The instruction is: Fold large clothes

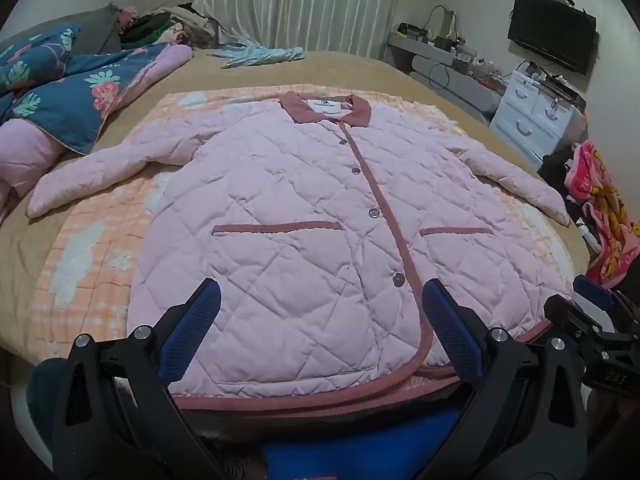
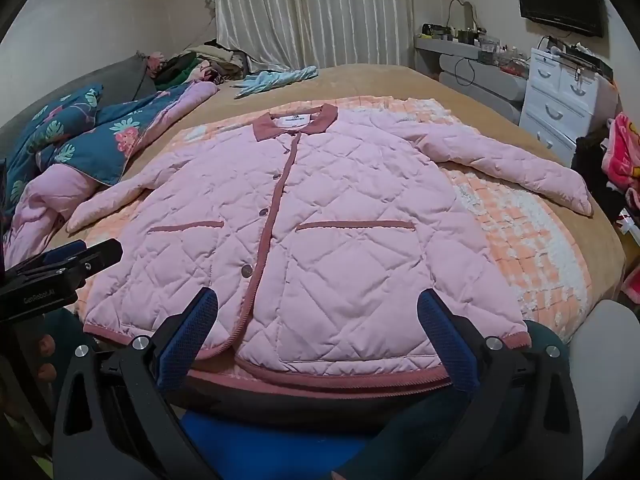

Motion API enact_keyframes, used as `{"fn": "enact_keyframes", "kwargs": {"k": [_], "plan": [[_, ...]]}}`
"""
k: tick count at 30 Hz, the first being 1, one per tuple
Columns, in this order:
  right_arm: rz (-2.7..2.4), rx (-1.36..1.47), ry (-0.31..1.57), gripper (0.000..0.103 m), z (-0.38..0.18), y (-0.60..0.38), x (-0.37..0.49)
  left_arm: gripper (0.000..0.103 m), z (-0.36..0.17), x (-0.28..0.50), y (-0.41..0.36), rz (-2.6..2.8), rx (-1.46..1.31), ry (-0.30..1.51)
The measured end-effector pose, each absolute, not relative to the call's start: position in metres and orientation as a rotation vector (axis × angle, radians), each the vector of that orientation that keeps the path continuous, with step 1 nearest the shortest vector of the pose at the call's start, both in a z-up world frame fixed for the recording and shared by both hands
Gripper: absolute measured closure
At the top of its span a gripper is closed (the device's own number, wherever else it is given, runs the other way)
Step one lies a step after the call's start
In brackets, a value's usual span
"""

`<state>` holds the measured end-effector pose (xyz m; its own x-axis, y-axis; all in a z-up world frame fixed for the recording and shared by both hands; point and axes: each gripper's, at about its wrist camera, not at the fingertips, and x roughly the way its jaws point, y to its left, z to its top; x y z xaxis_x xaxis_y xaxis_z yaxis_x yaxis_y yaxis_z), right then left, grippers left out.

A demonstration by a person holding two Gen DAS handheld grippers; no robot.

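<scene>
A pink quilted jacket [image 1: 304, 216] with a dusty-rose collar and trim lies flat, front up and buttoned, on an orange checked blanket [image 1: 92, 264] on the bed; both sleeves are spread out to the sides. It also shows in the right wrist view [image 2: 320, 220]. My left gripper [image 1: 320, 300] is open and empty, hovering over the jacket's hem near its lower left part. My right gripper [image 2: 318, 308] is open and empty over the hem's right part. The right gripper's body [image 1: 600, 328] shows at the right edge of the left view; the left gripper's body [image 2: 60, 268] shows at the left of the right view.
A blue floral duvet [image 1: 60, 88] is bunched at the bed's left. A light blue garment [image 1: 260, 56] lies at the far end. A clothes pile [image 1: 168, 28] sits at the back left. White drawers [image 1: 532, 116], a TV [image 1: 552, 36] and a pink towel [image 1: 600, 208] stand right.
</scene>
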<state>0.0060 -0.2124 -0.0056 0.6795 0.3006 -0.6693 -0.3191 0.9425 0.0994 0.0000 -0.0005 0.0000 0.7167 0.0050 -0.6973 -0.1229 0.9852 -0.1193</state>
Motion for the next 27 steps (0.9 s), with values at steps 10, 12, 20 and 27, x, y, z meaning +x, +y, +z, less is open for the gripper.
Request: {"fn": "enact_keyframes", "kwargs": {"k": [10, 12, 20, 27], "plan": [[0.357, -0.019, 0.745, 0.004, -0.0003, -0.2137, 0.006, 0.009, 0.0001, -0.0002, -0.0005, 0.069, -0.168, 0.764], [0.359, -0.021, 0.745, 0.004, 0.0004, -0.214, 0.0069, 0.009, 0.0001, -0.0002, 0.0, 0.067, -0.171, 0.765], [0.364, -0.031, 0.738, 0.004, -0.0016, -0.2094, 0.0024, 0.009, 0.0002, -0.0003, 0.0001, 0.066, -0.172, 0.763], [0.366, -0.031, 0.736, 0.004, -0.0009, -0.2093, 0.0022, 0.009, 0.0002, -0.0004, 0.0001, 0.066, -0.171, 0.762]]}}
